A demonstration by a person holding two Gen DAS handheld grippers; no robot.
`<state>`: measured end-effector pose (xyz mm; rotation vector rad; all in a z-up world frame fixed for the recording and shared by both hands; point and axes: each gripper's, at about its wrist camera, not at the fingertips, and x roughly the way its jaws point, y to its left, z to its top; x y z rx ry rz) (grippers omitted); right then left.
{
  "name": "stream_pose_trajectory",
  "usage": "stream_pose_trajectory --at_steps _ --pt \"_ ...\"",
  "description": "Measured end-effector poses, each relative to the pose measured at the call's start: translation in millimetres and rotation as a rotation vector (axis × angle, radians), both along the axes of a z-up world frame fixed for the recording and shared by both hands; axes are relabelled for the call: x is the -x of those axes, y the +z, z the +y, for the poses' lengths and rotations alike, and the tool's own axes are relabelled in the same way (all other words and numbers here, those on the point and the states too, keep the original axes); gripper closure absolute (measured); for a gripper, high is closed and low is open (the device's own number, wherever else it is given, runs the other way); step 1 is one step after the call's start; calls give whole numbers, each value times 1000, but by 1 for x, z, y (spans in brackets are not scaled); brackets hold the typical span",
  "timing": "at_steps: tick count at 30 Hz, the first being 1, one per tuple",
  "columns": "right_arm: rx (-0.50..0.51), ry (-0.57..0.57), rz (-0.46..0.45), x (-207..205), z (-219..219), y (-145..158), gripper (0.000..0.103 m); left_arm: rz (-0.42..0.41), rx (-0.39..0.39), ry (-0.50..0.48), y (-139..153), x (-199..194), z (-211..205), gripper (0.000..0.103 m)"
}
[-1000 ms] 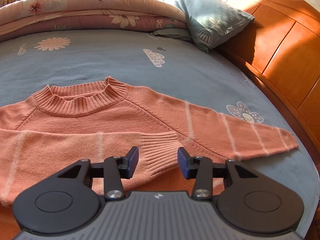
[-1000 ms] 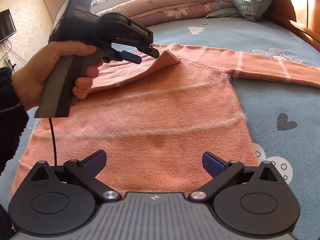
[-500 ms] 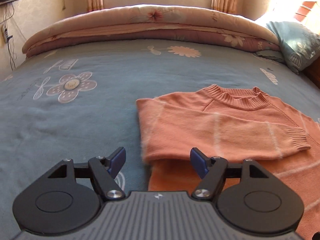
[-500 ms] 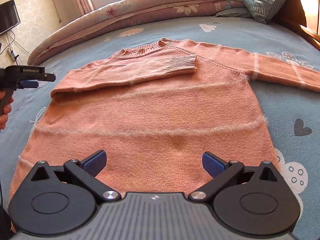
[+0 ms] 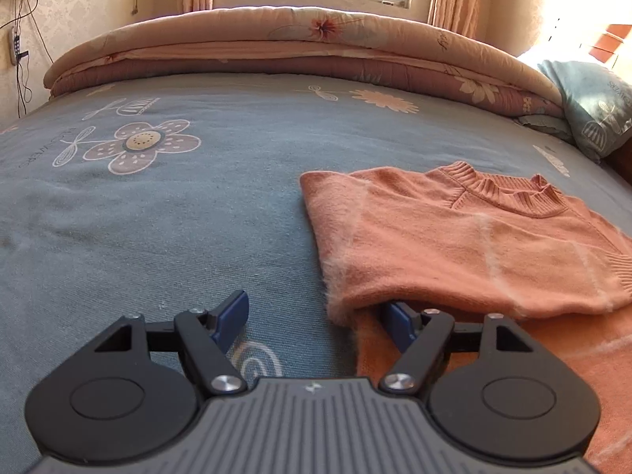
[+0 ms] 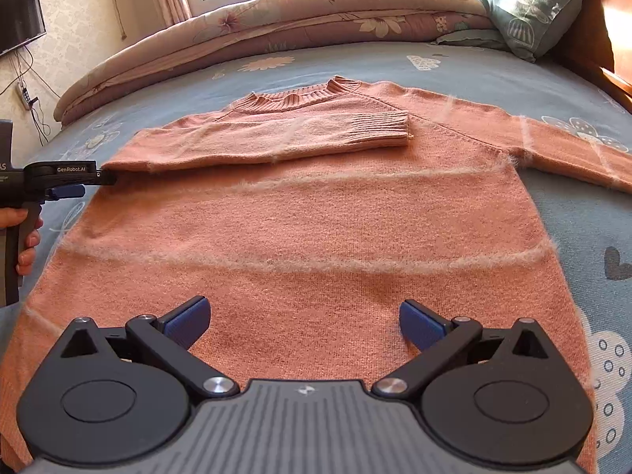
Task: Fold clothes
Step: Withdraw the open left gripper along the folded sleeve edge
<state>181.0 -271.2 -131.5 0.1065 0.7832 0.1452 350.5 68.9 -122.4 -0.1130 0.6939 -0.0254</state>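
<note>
Lying flat on the bed, the sweater spreads ahead of the right claw, fingers apart; the left claw, also apart, straddles its folded sleeve edge.

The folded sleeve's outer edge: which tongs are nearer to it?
Left. The left tongs sit open right at the folded sleeve's outer fold, one finger tucked under it. The right tongs hover open over the sweater's lower body, well short of it.
</note>
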Motion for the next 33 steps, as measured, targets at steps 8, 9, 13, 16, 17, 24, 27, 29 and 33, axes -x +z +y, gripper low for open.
stream_pose_trajectory --at_steps 8,9,13,16,17,24,27,29,33 --pt "132 41 -28 3 17 -6 0 -18 38 -7 -4 -5 21 27" --pt "132 45 -29 3 17 -6 0 -25 22 -19 -5 -2 20 27" --pt "125 40 -27 3 16 -7 0 -30 0 -31 -6 4 15 27" --pt "129 42 -29 3 17 -7 0 -31 -14 -37 -6 8 12 24" --pt "130 42 -29 3 17 -7 0 -31 -18 -39 -6 9 11 24" --pt "129 52 -35 5 17 -7 0 -60 -17 -49 -3 19 -1 24" --pt "108 84 -80 8 18 -4 0 -40 -16 -29 -8 10 -8 23" --pt "105 100 -126 12 19 0 0 -46 -39 -4 -10 7 -10 24" --pt "174 103 -215 14 26 15 0 -66 -58 12 -8 11 -5 21"
